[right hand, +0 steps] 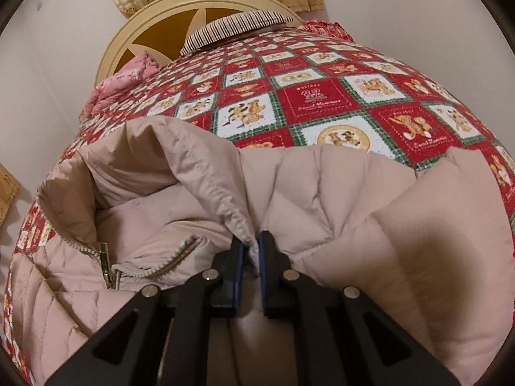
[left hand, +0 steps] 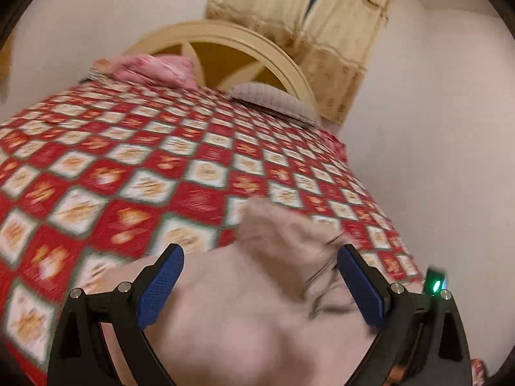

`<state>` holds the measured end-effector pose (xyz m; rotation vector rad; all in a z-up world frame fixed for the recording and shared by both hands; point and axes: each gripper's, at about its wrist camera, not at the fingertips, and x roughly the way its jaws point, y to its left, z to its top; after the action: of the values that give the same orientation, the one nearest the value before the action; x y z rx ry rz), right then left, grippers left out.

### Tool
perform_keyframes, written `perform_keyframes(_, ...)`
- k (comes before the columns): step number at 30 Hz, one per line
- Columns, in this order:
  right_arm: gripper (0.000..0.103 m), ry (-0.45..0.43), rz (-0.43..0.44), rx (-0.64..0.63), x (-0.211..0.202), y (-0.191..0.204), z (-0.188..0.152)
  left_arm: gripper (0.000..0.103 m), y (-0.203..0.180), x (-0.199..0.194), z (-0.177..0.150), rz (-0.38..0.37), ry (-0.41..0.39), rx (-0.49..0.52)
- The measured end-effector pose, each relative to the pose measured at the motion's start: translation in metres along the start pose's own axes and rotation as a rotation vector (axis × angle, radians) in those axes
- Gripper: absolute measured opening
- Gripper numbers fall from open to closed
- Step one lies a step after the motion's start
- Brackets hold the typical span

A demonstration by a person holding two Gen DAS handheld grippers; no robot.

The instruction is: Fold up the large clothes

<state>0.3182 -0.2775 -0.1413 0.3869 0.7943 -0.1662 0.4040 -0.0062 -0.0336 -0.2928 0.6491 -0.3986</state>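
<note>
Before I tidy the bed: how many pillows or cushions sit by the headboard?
2. A striped pillow lies against the headboard near its middle, and a pink floral cushion sits at the bed's corner beside it. Others could be hidden behind the quilt.

jacket point(right hand: 338, 193) | beige, quilted, puffy | zipper part open | lying rumpled on patterned bedspread point(right hand: 322, 96)

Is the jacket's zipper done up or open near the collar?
Open at the top: in the right wrist view the jacket shows its zipper teeth parting into two rows above the slider, collar spread apart. Lower down is hidden.
</note>
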Motion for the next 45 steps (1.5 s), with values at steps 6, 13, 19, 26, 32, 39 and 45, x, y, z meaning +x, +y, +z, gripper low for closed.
perform_keyframes(6, 0.008, -0.003, 0.038, 0.031, 0.000, -0.005, -0.001, 0.096, -0.018, 0.115, 0.016, 0.105, 0.303, -0.025)
perform_keyframes(13, 0.008, -0.003, 0.071, 0.059, 0.001, -0.010, 0.000, 0.006, -0.003, 0.115, -0.011, 0.167, 0.347, -0.071)
perform_keyframes(19, 0.008, 0.000, 0.078, 0.070, 0.002, -0.011, 0.000, 0.006, 0.004, 0.050, -0.042, 0.199, 0.207, -0.117)
perform_keyframes(26, 0.008, 0.003, 0.068, 0.065, 0.003, -0.010, 0.000, 0.009, 0.050, 0.062, -0.081, 0.122, 0.159, -0.293)
perform_keyframes(32, 0.020, -0.003, 0.067, 0.109, -0.012, -0.012, -0.002, 0.009, 0.066, 0.058, -0.085, 0.032, 0.104, -0.384)
perform_keyframes(39, 0.028, -0.255, 0.037, -0.054, -0.077, 0.032, 0.044, 0.009, 0.064, 0.058, -0.084, 0.018, 0.100, -0.394)
perform_keyframes(45, 0.028, -0.067, 0.099, -0.027, -0.008, 0.053, 0.103, 0.009, 0.069, 0.058, -0.082, 0.006, 0.093, -0.404)
